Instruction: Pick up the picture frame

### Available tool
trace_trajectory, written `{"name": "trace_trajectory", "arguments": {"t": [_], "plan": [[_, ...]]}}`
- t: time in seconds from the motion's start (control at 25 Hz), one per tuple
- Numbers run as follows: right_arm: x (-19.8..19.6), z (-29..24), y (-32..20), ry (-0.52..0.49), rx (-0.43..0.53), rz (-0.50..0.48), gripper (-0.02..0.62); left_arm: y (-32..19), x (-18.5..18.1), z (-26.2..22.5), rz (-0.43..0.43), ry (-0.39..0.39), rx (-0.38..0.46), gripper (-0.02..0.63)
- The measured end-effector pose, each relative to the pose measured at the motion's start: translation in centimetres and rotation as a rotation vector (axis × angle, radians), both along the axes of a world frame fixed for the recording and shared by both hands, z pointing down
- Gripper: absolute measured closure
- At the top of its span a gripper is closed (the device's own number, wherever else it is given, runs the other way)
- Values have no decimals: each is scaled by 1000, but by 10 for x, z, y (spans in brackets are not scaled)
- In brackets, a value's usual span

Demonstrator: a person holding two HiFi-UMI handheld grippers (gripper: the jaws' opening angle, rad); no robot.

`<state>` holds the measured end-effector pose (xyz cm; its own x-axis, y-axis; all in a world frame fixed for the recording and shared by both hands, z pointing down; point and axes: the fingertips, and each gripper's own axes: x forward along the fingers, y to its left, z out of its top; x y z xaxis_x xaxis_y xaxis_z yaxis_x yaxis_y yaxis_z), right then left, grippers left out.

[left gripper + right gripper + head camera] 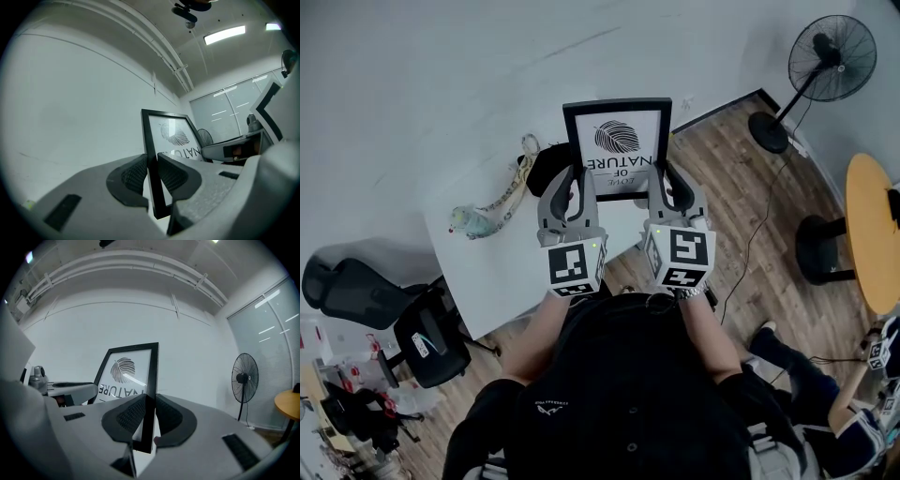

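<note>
We read "LOVE OF NATURE", upside down, on the white print in the black rectangular picture frame [619, 141]; it sits between the fingers of the left gripper [575, 180] and the right gripper [667, 178].

I record the picture frame [617, 150] — matt black border, glossy glazing; worktop [487, 272] smooth white; floor [741, 187] wood-grained planks.

Head view: camera above the person, facing steeply down over both arms onto the white rectangular table [487, 267]. Left gripper view: mounted on the grey left gripper [574, 183], facing level along its jaws, very close. Right gripper view: the same on the grey right gripper [667, 183]. All three take in the black rectangular picture frame [617, 150]. Head and right gripper views share the black pedestal fan [830, 56].
</note>
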<state>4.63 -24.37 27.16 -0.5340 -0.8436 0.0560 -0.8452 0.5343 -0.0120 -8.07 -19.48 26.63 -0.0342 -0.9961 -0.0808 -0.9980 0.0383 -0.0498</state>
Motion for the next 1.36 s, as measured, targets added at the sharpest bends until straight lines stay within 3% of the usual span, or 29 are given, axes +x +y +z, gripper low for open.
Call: {"name": "trace_trajectory", "arguments": {"t": [1.36], "plan": [[-3, 9, -6, 15, -25, 21, 529, -8, -4, 10, 0, -3, -23, 529]]}}
